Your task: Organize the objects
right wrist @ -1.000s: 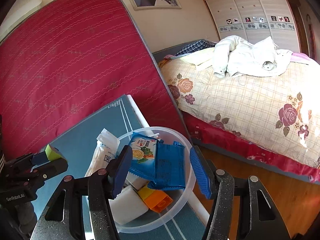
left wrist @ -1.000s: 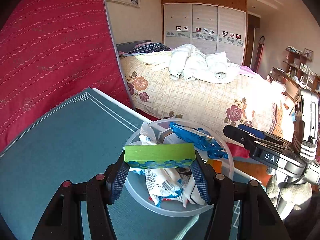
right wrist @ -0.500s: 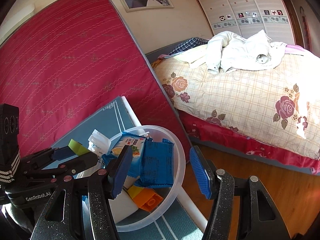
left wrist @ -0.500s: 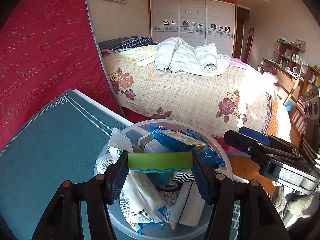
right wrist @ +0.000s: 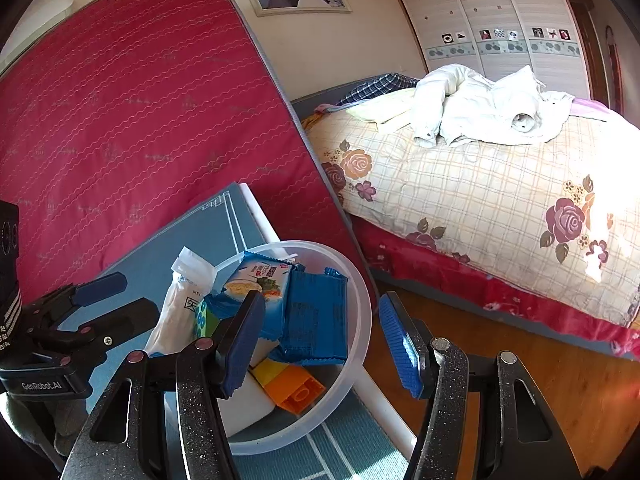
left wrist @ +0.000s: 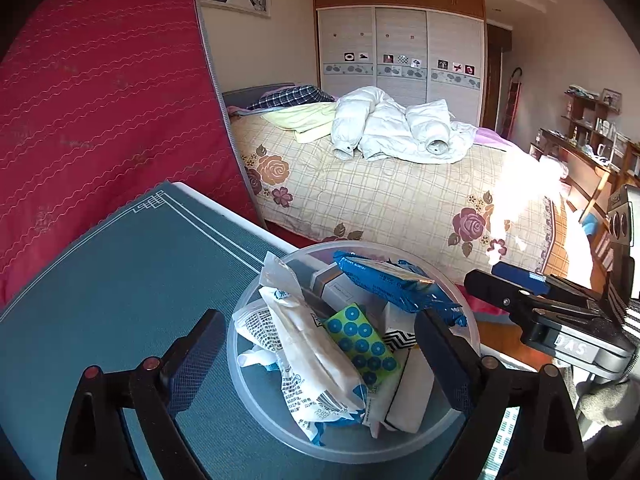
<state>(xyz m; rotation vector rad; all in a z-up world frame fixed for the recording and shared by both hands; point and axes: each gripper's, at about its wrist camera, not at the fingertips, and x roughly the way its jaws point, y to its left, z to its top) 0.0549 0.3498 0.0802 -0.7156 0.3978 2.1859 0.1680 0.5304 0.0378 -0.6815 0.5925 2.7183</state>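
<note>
Now that your left gripper (left wrist: 316, 354) jaws have just been opening:
Green block (left wrist: 362, 344): released, lower centre, in the bowl (left wrist: 472, 322).
Right gripper (right wrist: 322, 344): fingers apart, empty.
Next: withdraw left, fetch another item.

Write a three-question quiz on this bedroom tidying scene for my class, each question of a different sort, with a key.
1. True or false: the left tongs grip the green dotted box.
2. Which lies in the clear bowl? A) a blue snack packet B) a spoon C) a shoe
3. Fill in: the bowl sits on a teal ____.

Key
1. False. The jaws have just been opening and stand wide; the box lies loose on the packets in the bowl.
2. A
3. Table. The bowl sits at its edge, nearest the bed.
</note>
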